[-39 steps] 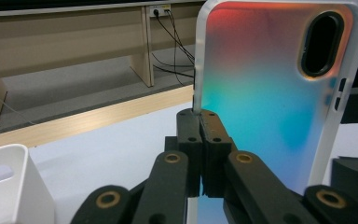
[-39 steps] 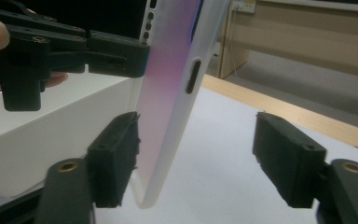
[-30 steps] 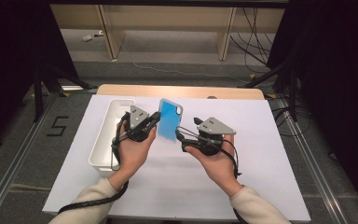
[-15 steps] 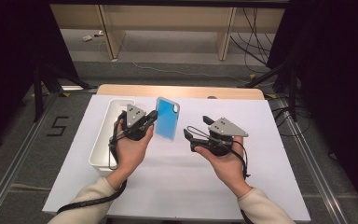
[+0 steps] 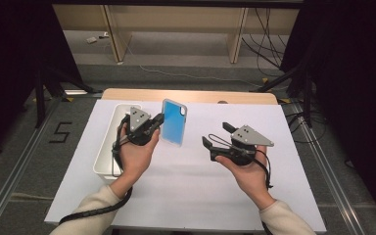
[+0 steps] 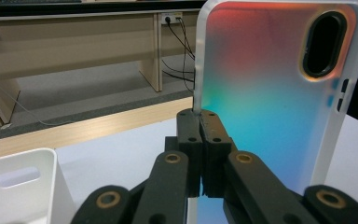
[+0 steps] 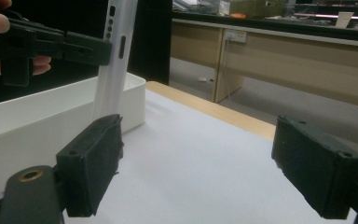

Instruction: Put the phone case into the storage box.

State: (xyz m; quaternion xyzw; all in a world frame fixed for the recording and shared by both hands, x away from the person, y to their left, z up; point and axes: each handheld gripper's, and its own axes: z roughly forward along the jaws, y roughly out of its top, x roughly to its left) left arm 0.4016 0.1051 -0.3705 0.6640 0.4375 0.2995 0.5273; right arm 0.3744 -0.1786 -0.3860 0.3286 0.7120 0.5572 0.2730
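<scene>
High view: the right gripper (image 5: pixel 214 136) has just been opening its jaws, with nothing between them. Left of it, the left gripper (image 5: pixel 157 120) pinches the edge of the phone case (image 5: pixel 174 122), held upright above the table (image 5: pixel 200 196), camera hole on top. Beside it, the white bin (image 5: pixel 108 147) interior is mostly hidden.

Bare sheet (image 5: pixel 186 191) ahead; white bin (image 5: pixel 108 147) blocks the left edge

Blue-to-red iridescent phone case (image 6: pixel 265 102), white-rimmed
</scene>
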